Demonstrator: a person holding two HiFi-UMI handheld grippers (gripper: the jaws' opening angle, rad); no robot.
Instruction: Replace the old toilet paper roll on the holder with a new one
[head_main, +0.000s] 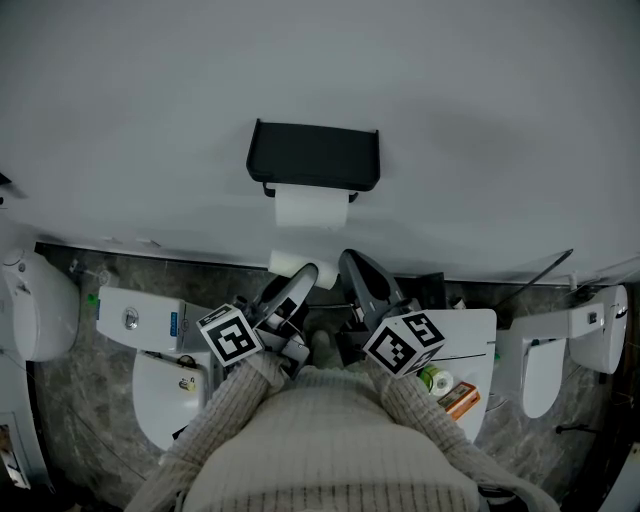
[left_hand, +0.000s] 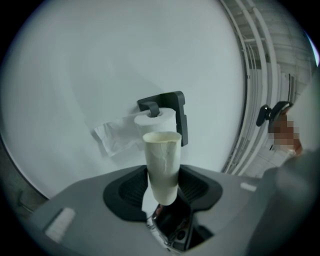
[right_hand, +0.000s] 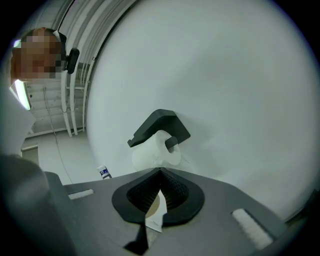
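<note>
A black holder (head_main: 313, 155) with a flat lid is fixed to the grey wall. A full white roll (head_main: 312, 208) hangs on its bar, with a tail of paper hanging down. The left gripper view shows the same roll (left_hand: 157, 120) beyond the jaws. My left gripper (head_main: 300, 280) is below the holder, shut on a bare pale cardboard tube (left_hand: 162, 165) that sticks out past the jaws. Beside it, my right gripper (head_main: 352, 265) is shut, with a thin scrap of paper (right_hand: 154, 212) pinched between its pads. From there the holder (right_hand: 160, 125) appears just ahead.
A white toilet (head_main: 40, 305) stands at the left, with a cistern (head_main: 150, 320) and bowl nearer me. On the right is a white top (head_main: 480, 330) holding a small green roll (head_main: 436, 380) and an orange box (head_main: 460, 398). Another white fixture (head_main: 600, 325) stands at the far right.
</note>
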